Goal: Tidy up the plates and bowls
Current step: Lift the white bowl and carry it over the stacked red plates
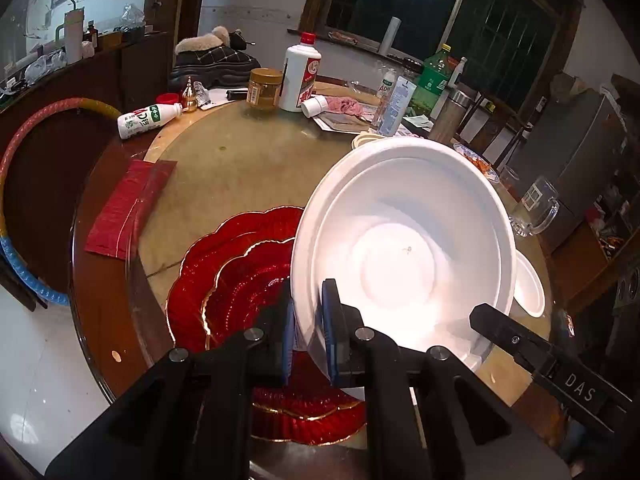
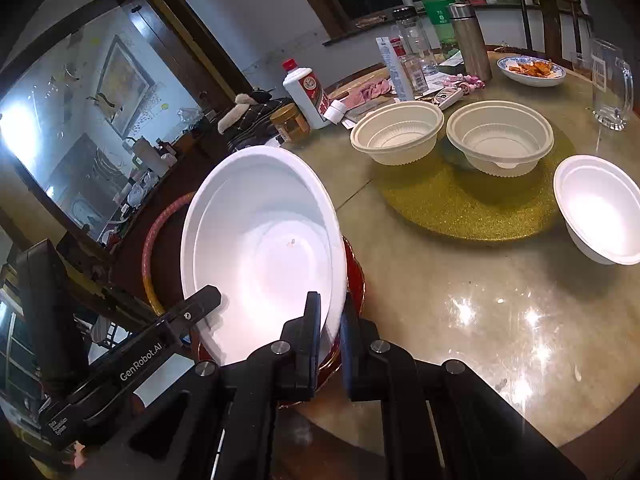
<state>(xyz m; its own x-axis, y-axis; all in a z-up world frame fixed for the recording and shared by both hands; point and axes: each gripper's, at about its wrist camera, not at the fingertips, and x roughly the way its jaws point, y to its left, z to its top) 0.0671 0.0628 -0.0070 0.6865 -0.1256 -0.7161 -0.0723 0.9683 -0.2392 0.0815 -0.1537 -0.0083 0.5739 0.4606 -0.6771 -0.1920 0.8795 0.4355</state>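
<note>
A large white bowl [image 1: 404, 248] is held tilted above the stacked red scalloped plates [image 1: 236, 276], which lie at the near table edge. My left gripper [image 1: 308, 328] is shut on the bowl's left rim. My right gripper [image 2: 332, 332] is shut on its right rim [image 2: 336, 280]; the bowl fills the left of that view [image 2: 260, 248]. The right gripper's finger shows at the bowl's far side in the left wrist view [image 1: 504, 328]. Two cream bowls [image 2: 396, 132] [image 2: 500, 140] sit by a gold round mat [image 2: 472, 204]. A smaller white bowl [image 2: 600, 208] stands at the right.
A red packet [image 1: 128, 208] lies left of the plates. Bottles, a jar [image 1: 264, 88], a white liquor bottle [image 1: 300, 72] and papers crowd the table's far side. A glass mug [image 2: 612, 84] and a dish of food [image 2: 532, 70] stand at the far right.
</note>
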